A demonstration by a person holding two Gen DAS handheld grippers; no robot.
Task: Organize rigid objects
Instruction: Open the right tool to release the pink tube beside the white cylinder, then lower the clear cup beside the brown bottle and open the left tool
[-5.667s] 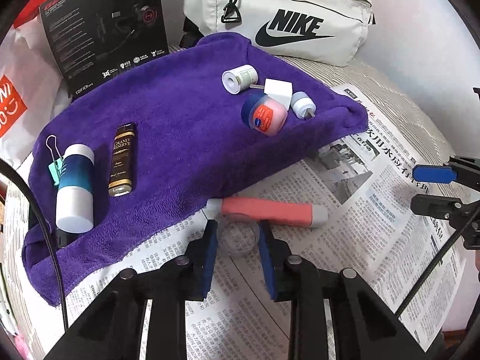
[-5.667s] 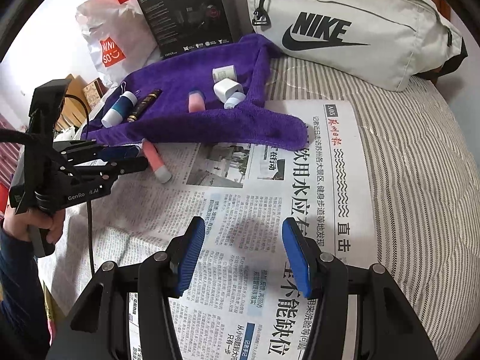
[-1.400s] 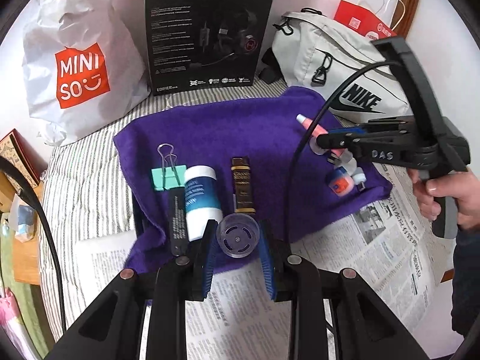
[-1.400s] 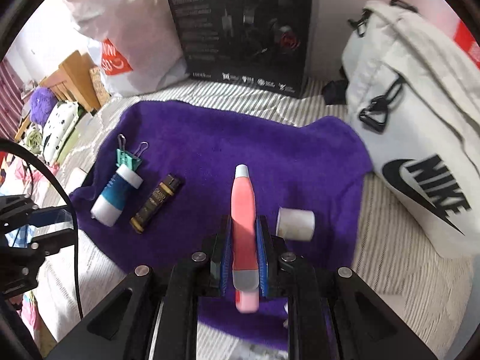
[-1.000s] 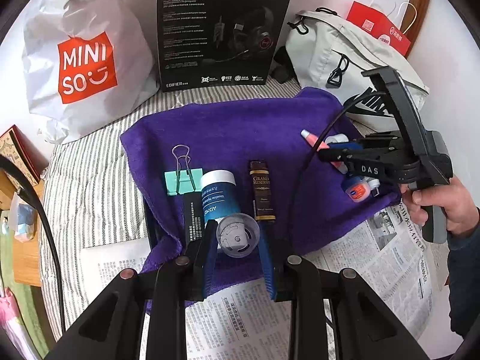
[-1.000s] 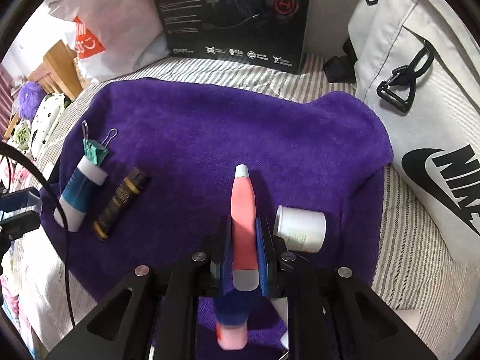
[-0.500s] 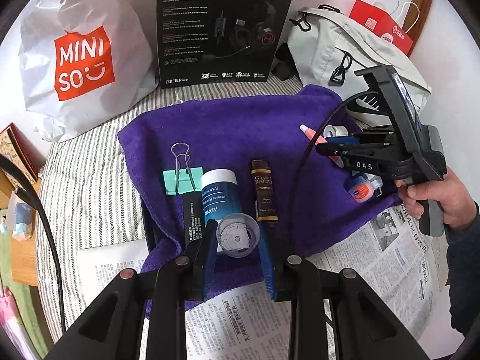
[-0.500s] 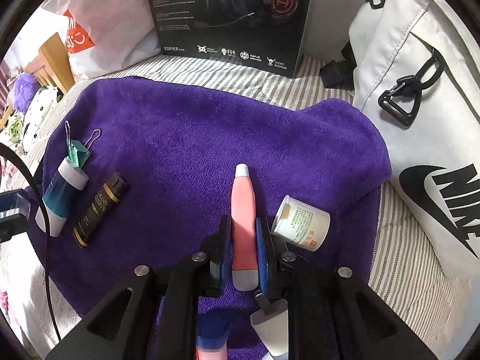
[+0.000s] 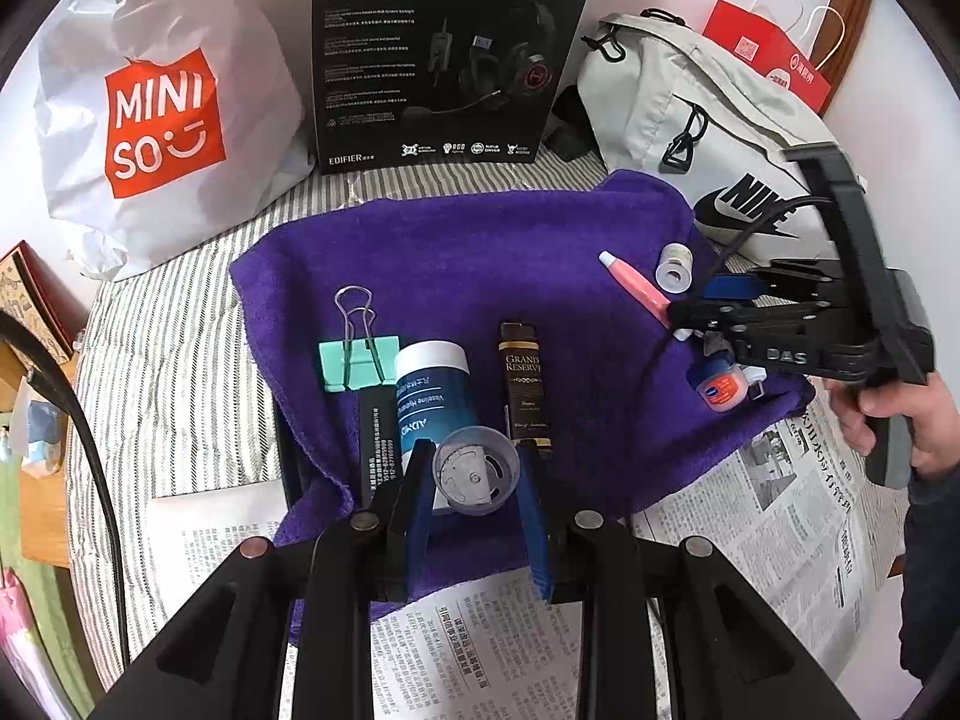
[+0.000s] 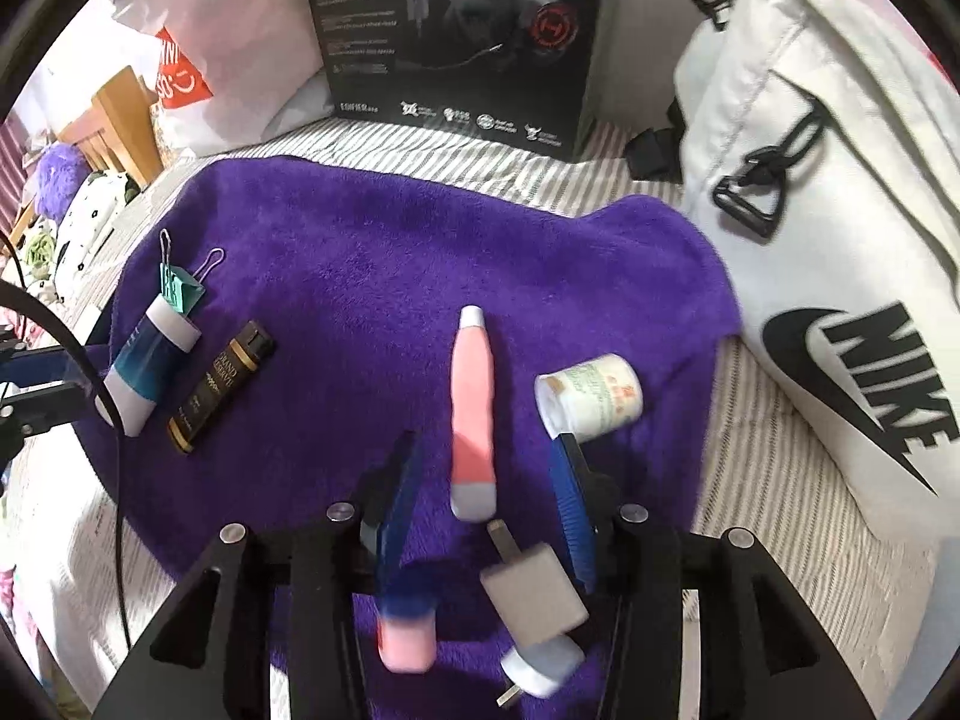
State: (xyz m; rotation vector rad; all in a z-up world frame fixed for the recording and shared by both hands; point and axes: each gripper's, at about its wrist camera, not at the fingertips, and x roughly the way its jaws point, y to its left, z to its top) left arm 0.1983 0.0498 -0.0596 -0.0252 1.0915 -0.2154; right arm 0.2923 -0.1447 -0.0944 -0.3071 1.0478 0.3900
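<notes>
My left gripper point(image 9: 477, 480) is shut on a small clear round jar point(image 9: 476, 470), held over the near edge of the purple towel point(image 9: 480, 252). My right gripper point(image 10: 486, 480) is open; the pink pen-shaped tube point(image 10: 474, 414) lies on the towel point(image 10: 384, 276) between its blue pads, free of them. The tube point(image 9: 637, 287) and the right gripper point(image 9: 714, 306) also show in the left wrist view. A white bottle point(image 10: 591, 397) lies just right of the tube.
On the towel lie a teal binder clip point(image 9: 358, 360), a blue-white tube point(image 9: 429, 396), a brown "Grand Reserve" stick point(image 9: 523, 387), a Vaseline pot point(image 9: 718, 387) and a white plug point(image 10: 534, 597). Behind stand a headset box point(image 9: 450, 54), a Miniso bag point(image 9: 162, 114) and a Nike bag point(image 10: 840, 240). Newspaper point(image 9: 750, 516) covers the bed in front.
My right gripper has lowered the pink tube onto the towel beside the white bottle and opened, letting it go. My left gripper still holds the clear jar, almost still.
</notes>
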